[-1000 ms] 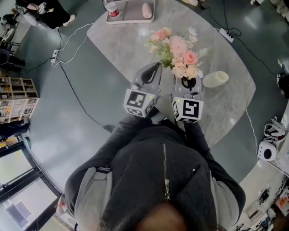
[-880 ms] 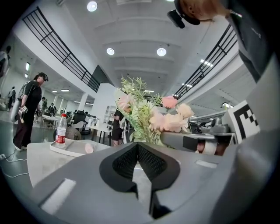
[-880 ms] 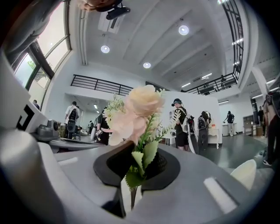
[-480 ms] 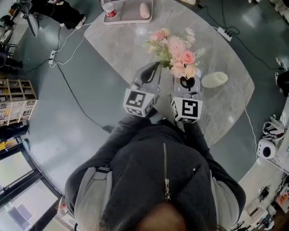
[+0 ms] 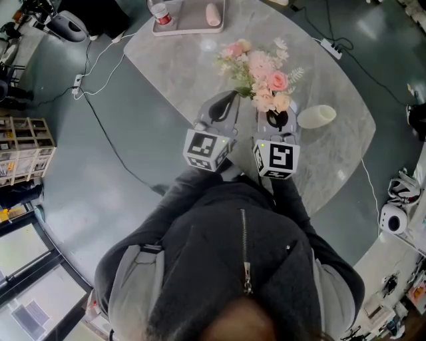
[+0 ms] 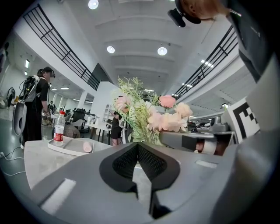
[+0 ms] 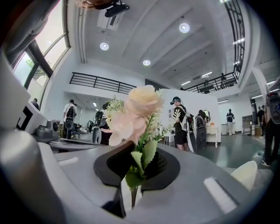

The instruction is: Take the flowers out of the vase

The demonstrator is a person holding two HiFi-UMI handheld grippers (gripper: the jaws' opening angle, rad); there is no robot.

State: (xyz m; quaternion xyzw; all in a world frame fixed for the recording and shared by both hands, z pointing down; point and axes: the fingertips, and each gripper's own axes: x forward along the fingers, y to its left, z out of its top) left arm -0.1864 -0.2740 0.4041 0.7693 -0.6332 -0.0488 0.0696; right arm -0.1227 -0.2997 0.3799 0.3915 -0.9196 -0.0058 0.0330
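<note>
Right gripper [image 7: 131, 183] is clamped on the flowers' [image 7: 135, 109] stems, bunch out over the table [image 5: 193, 66] and clear of the vase [image 5: 317, 116] just to its right, left gripper [image 6: 138, 148] closed on nothing, so only the set-down looks left.

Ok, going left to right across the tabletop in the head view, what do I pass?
water bottle → flowers → cream vase
</note>
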